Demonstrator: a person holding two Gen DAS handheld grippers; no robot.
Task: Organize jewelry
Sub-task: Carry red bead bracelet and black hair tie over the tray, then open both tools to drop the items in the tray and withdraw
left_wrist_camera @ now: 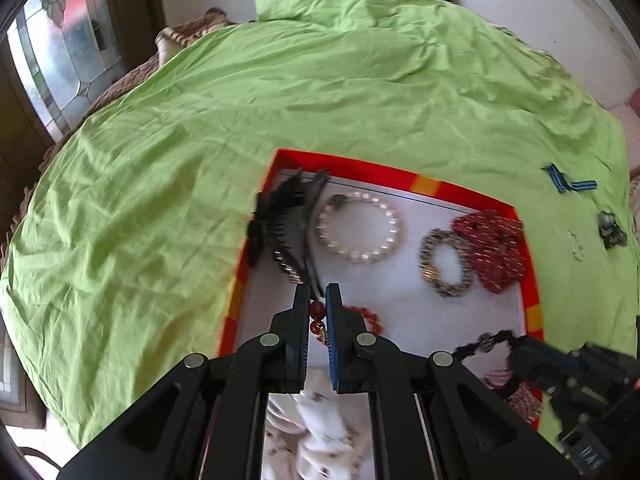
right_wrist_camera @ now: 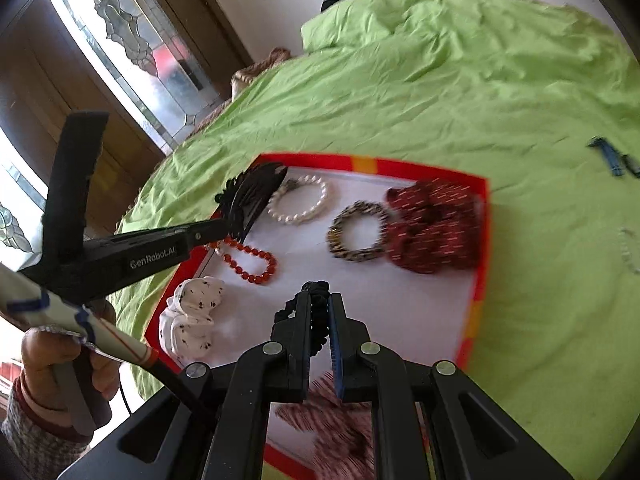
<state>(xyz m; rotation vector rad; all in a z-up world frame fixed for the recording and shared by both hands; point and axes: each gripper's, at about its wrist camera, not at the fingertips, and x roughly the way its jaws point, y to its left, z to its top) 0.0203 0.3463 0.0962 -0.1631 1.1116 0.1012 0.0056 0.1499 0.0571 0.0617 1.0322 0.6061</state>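
Note:
A red-rimmed tray [left_wrist_camera: 360, 166] [right_wrist_camera: 320, 159] with a white floor lies on the green sheet. My left gripper [left_wrist_camera: 317, 292] [right_wrist_camera: 230, 226] is shut on the thin end of a black hair claw clip [left_wrist_camera: 286, 220] [right_wrist_camera: 256, 192], which hangs over the tray's left rim. A red bead bracelet [left_wrist_camera: 368, 316] [right_wrist_camera: 240, 247] lies below those fingers. My right gripper [right_wrist_camera: 320, 300] [left_wrist_camera: 516, 346] is shut on a black beaded band [right_wrist_camera: 318, 292] [left_wrist_camera: 484, 342] above the tray's near half.
In the tray lie a pearl bracelet [left_wrist_camera: 360, 257], a speckled bracelet [right_wrist_camera: 362, 257], a dark red scrunchie [right_wrist_camera: 436, 232], a white spotted scrunchie [right_wrist_camera: 192, 316] and a striped one [right_wrist_camera: 340, 428]. A blue striped clip [left_wrist_camera: 568, 182] lies on the sheet to the right. A hand [right_wrist_camera: 44, 356] holds the left gripper.

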